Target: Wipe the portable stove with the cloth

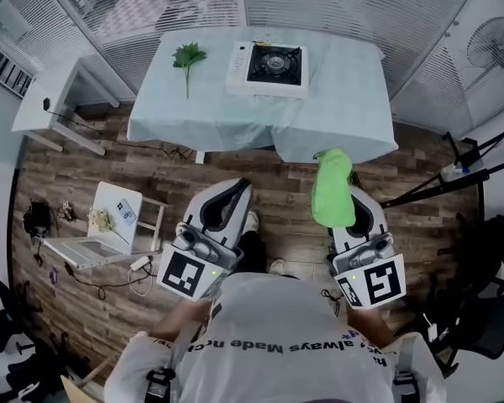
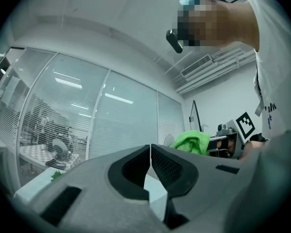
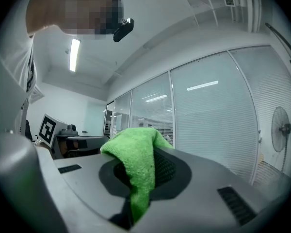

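- Ahead of both grippers, well beyond their tips, the portable stove sits on the table. No wiping contact yet; by my est. the whole task remains.
- Right gripper: clamped on the cloth. Only a fold sits betw. the jaws and the bulk drapes over the tips. Risk: drag on the stove top pulls it free. Press flat, don't tug.
- Left gripper: jaws together, nothing betw. them. Risk: the unbraced stove may slide as you wipe. Steady it w/ this gripper.
- Burner grate, at the stove's centre: likely snag pt. for the cloth pile.
- Leafy sprig, far beyond the left gripper's tips, beside the stove: a wide stroke could sweep it off.
- Table cover hangs loose on the side nearest your grippers. Catch it w/ a jaw and the stove shifts.
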`<state>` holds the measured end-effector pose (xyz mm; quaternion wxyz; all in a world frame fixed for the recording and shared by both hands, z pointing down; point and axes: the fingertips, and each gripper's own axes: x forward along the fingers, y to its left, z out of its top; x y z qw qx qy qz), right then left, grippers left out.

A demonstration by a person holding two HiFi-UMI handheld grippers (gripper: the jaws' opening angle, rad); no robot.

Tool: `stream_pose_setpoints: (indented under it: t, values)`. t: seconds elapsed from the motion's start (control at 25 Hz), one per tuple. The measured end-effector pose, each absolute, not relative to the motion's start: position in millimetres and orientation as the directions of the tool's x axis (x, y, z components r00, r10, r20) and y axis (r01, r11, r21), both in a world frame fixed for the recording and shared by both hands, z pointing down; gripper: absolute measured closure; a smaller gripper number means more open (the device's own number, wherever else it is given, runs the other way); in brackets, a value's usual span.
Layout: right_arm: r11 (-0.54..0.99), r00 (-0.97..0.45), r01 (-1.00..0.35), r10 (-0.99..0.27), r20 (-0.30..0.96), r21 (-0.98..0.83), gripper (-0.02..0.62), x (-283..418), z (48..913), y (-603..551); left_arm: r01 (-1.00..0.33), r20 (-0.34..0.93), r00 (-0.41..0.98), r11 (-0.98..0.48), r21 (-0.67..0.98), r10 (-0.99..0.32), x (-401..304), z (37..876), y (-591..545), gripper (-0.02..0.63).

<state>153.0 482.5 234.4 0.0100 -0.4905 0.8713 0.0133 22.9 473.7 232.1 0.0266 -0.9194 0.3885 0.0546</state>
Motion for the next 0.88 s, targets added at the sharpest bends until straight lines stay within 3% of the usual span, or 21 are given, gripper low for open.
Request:
stream_pose_setpoints:
  t: [0.88]
  values:
    - [0.509,-0.509,-0.86,-0.861,-0.005,0.034,0.572,43,230,289,-0.673,-0.124,0.732,-0.739,0.024,-0.67,-79,235,284,0.588]
